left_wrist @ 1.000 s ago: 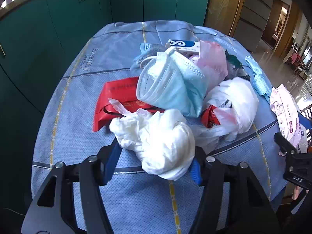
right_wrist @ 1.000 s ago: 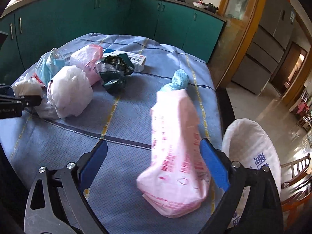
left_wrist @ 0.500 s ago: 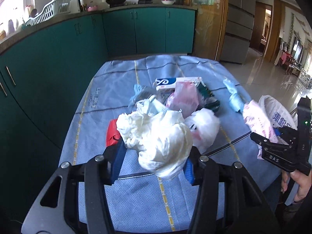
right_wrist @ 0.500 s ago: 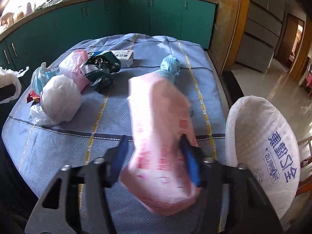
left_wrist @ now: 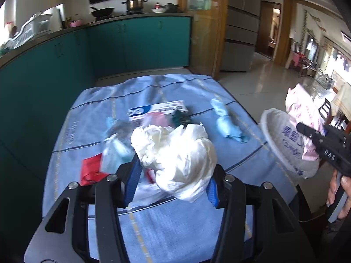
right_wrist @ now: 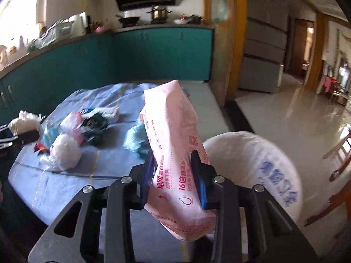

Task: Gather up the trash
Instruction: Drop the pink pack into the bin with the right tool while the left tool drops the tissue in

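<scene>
Left gripper (left_wrist: 173,182): jaws part-way closed, blue pads pressed on either side of a crumpled white plastic bag (left_wrist: 175,153); the bag is held up above the table (left_wrist: 175,228).
Right gripper (right_wrist: 174,177): jaws closing on a pink wipes packet (right_wrist: 175,153) that stands tilted between the pads, lifted off the table, just left of the bin.
Trash bin (right_wrist: 252,166): lined with a white printed bag, open mouth beside the table's right edge; in the left wrist view the packet sits over its rim (left_wrist: 278,135).
Table: covered by a blue striped cloth.
Left on the table: white box (left_wrist: 158,110); rolled blue cloth (left_wrist: 226,125); red wrapper (left_wrist: 91,169); pink bag (right_wrist: 73,122); dark green wrapper (right_wrist: 94,125); white bag ball (right_wrist: 65,151).
</scene>
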